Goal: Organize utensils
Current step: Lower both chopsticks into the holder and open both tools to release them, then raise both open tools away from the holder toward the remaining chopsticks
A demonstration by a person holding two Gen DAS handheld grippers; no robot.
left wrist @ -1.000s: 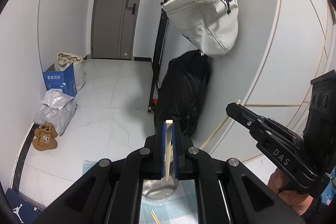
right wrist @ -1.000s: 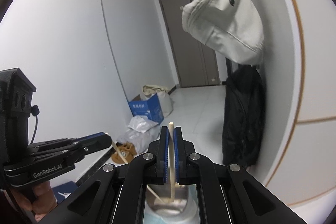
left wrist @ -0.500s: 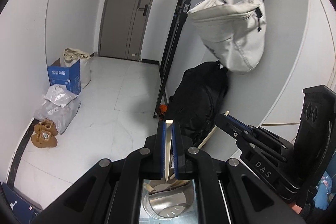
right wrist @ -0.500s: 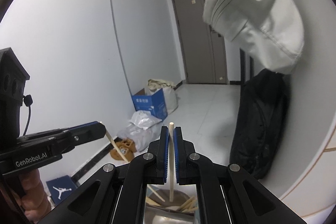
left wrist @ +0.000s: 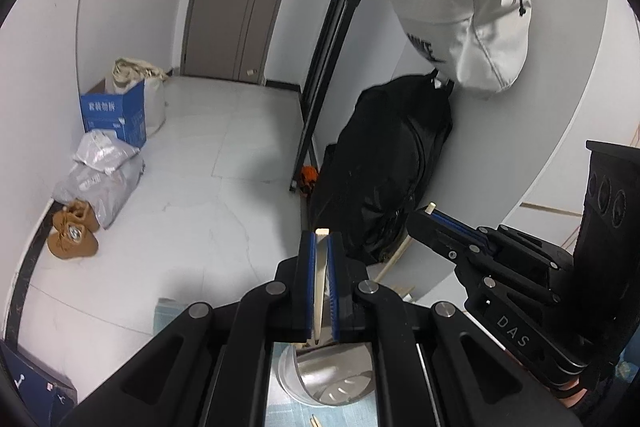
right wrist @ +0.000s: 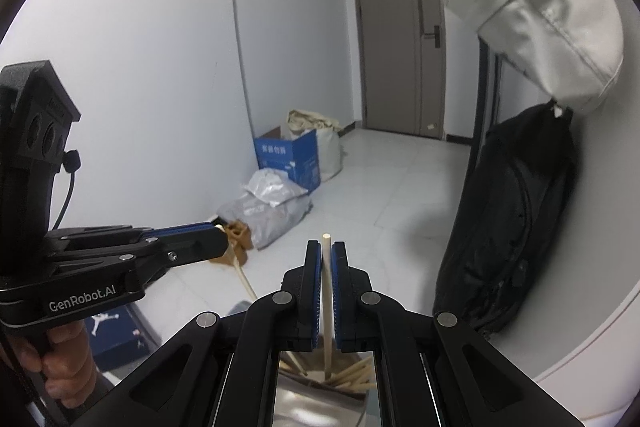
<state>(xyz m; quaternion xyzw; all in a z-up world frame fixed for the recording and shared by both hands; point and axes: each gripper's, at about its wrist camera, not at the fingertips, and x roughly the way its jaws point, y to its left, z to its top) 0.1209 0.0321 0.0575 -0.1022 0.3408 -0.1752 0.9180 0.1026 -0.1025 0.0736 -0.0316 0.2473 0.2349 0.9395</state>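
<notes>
Chopsticks: one is pinched upright in the left gripper (left wrist: pixel 320 291), another (right wrist: pixel 327 307) in the right gripper (right wrist: pixel 327 291), both over the steel cup (left wrist: pixel 332 379). They look light, stiff and slick, so a grip near the top suits lowering them in.

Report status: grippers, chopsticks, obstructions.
Left gripper shut on chopstick. Right gripper shut on chopstick. Both above metal holder. Nothing blocking.
</notes>
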